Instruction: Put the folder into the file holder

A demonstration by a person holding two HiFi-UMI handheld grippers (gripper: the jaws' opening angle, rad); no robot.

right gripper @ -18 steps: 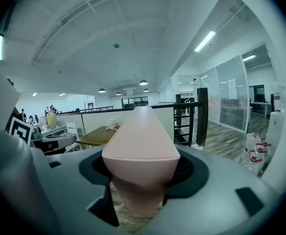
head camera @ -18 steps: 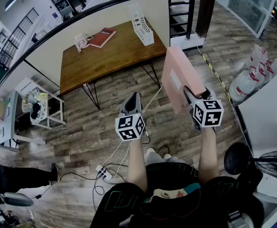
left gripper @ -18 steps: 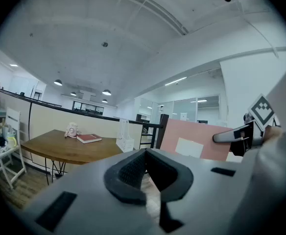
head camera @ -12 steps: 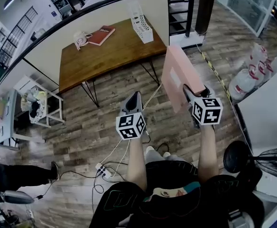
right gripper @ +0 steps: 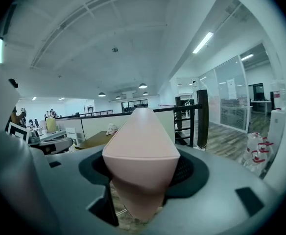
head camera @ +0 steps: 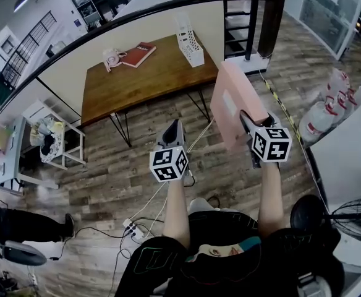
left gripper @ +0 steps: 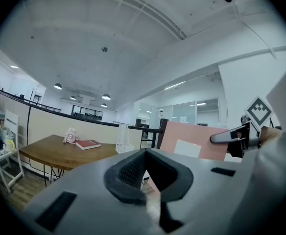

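Left gripper: jaws together, empty, low beside my right.
Right gripper: clamped on the folder's near edge.
Folder: pink, held upright in the air over the floor. I judge it light, stiff and smooth; an edge grip may let it swing.
Table: well apart, ahead.
File holder: white, at its far right corner.

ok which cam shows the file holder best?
Head view: the file holder stands in full sight on the far right corner of the table. The left gripper view shows it small and far off, just above the jaws. The right gripper view doesn't show it; the folder blocks the middle.
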